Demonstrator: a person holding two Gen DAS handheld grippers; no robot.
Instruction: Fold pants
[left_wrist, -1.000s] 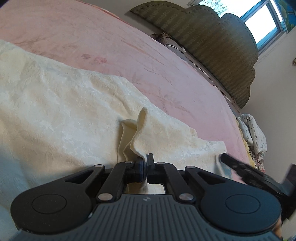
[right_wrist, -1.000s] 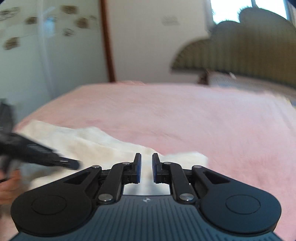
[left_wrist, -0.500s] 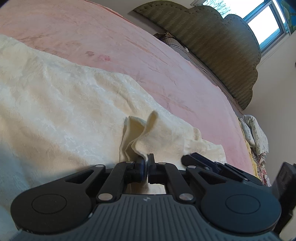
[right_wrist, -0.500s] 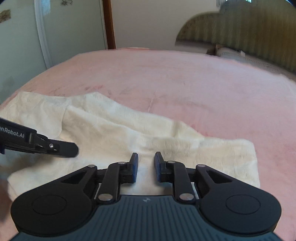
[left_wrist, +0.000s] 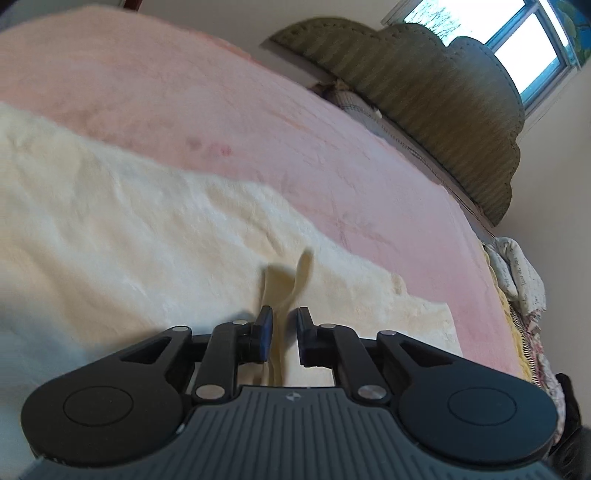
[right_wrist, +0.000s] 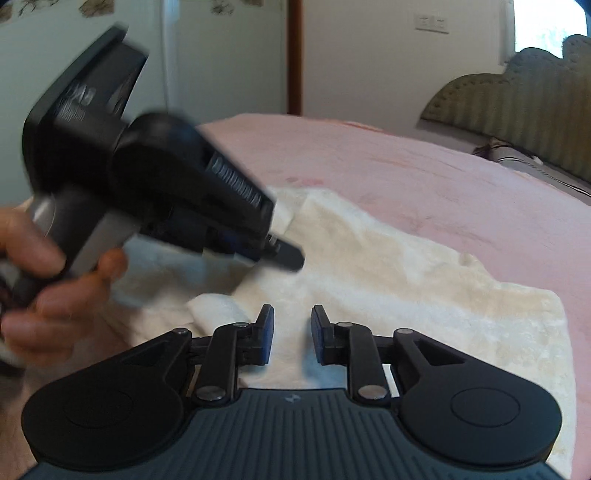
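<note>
Cream textured pants (left_wrist: 129, 229) lie spread on the pink bed cover (left_wrist: 258, 110). My left gripper (left_wrist: 284, 332) is low over them and its jaws are opening. A raised fold of the cloth (left_wrist: 291, 291) stands between the pads, leaning on the left pad and clear of the right one. In the right wrist view my right gripper (right_wrist: 291, 332) hovers over the pants (right_wrist: 406, 280). Its jaws are opening too, with only flat cloth beneath the gap. The left gripper (right_wrist: 288, 256), blurred and held by a hand (right_wrist: 55, 288), fills the upper left of that view.
An olive padded headboard (left_wrist: 443, 110) closes the far end of the bed, under a window. Patterned bedding (left_wrist: 517, 273) is bunched at the bed's right edge. A wall and brown door frame (right_wrist: 294, 55) stand beyond the bed's far side.
The left jaws, shut on the cloth fold before, have parted and the fold stands loose between them. The right gripper has swung closer to the left one, its jaws a little wider.
</note>
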